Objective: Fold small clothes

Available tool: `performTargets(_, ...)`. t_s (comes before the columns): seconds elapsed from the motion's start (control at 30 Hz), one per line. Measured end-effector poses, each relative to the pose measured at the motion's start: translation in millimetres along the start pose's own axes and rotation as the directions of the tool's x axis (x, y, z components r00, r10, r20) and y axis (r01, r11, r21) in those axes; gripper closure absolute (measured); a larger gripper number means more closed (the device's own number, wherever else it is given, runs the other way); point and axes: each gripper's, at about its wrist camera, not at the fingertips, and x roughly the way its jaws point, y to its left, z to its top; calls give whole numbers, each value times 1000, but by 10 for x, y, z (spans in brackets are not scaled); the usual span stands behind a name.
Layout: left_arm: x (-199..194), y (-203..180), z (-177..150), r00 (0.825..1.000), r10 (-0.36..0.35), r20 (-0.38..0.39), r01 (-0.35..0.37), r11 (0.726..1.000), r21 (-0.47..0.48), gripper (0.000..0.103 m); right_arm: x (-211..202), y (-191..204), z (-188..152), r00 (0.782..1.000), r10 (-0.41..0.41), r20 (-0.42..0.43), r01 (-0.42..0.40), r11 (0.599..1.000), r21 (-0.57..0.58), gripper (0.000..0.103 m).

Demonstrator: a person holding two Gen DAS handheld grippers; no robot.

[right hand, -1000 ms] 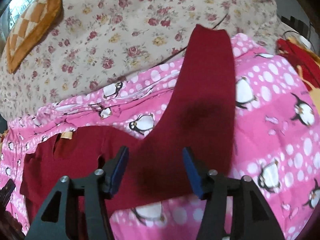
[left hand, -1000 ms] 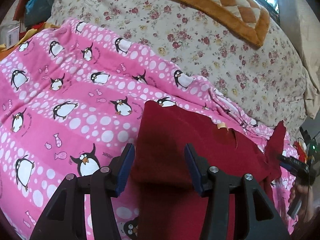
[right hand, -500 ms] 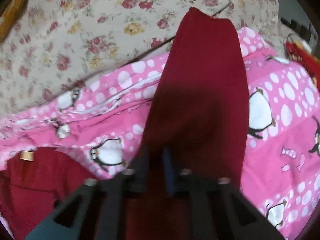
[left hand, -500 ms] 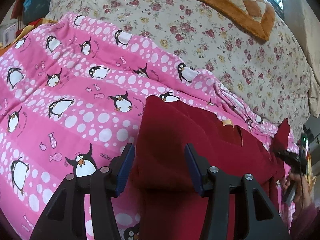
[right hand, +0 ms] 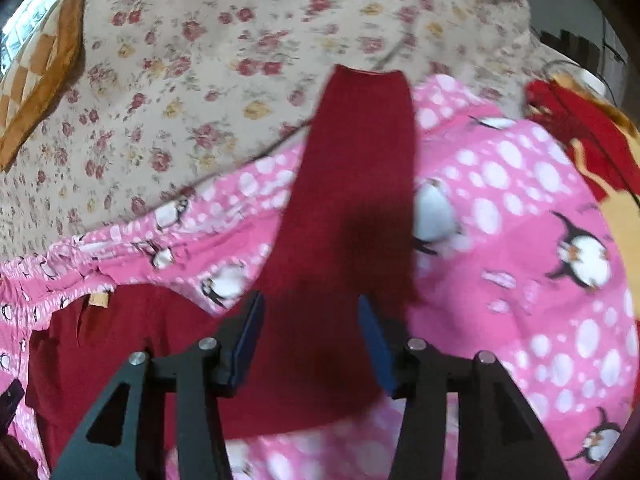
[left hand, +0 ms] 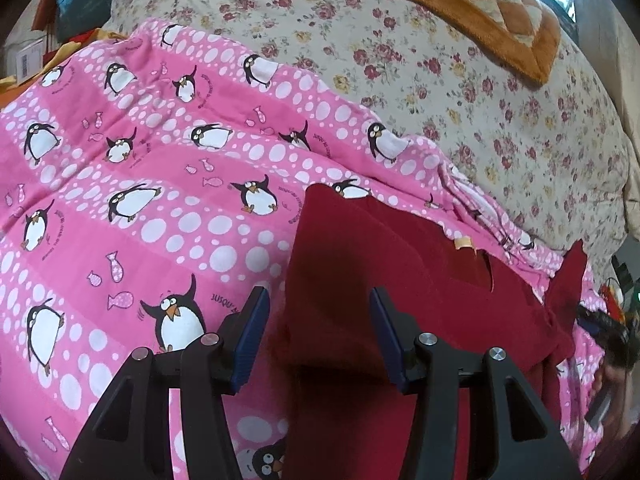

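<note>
A dark red long-sleeved top [left hand: 400, 280] lies on a pink penguin-print blanket [left hand: 140, 200]. Its left side is folded over the body. My left gripper [left hand: 318, 336] is open, its jaws either side of that folded edge. In the right wrist view the top's other sleeve [right hand: 356, 192] stretches away across the blanket onto the flowered cover. My right gripper [right hand: 310, 340] is open just above the base of this sleeve, holding nothing. It also shows at the right edge of the left wrist view [left hand: 604, 332].
A flowered bed cover [left hand: 460, 92] lies beyond the blanket, with an orange checked cushion [left hand: 480, 4] at the back. A red and yellow cloth [right hand: 592, 136] lies at the right edge. Bags and clutter [left hand: 76, 0] sit at the far left.
My right gripper was open, closed on the sleeve half a second ago, and is open again now, pulled slightly back. My left gripper stays open and has barely moved.
</note>
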Motion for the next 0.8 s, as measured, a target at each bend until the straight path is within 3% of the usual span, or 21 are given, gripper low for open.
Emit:
performTargets(0.17, 57, -2, 13, 1000, 12, -11, -12, 1000, 8, 72, 424, 421, 158, 997, -69, -45, 67, 997, -48, 50)
performTargets(0.37, 129, -30, 14, 999, 41, -22, -41, 998, 37, 72, 913, 553, 231, 982, -168, -85, 165, 985, -41, 48)
performTargets(0.4, 141, -31, 17, 999, 38, -27, -37, 999, 33, 72, 914, 560, 237, 981, -178, -81, 175, 984, -45, 62)
performTargets(0.43, 147, -35, 19, 999, 35, -29, -34, 999, 30, 72, 889, 558, 246, 977, -198, -75, 194, 979, -56, 91)
performTargets(0.47, 146, -42, 19, 999, 34, -29, -33, 999, 30, 72, 855, 545, 258, 975, -208, -73, 203, 977, -71, 94)
performTargets(0.63, 30, -111, 6, 1000, 18, -1, -17, 999, 49, 72, 258, 162, 247, 998, -61, -31, 61, 998, -18, 96)
performTargets(0.73, -53, -150, 1, 1000, 14, 24, -15, 998, 65, 72, -268, -194, 112, 999, 34, 2, -34, 999, 40, 96)
performTargets(0.8, -85, -172, -3, 1000, -2, 25, 1, 998, 64, 72, -527, -399, -22, 999, 52, 6, -53, 997, 55, 96)
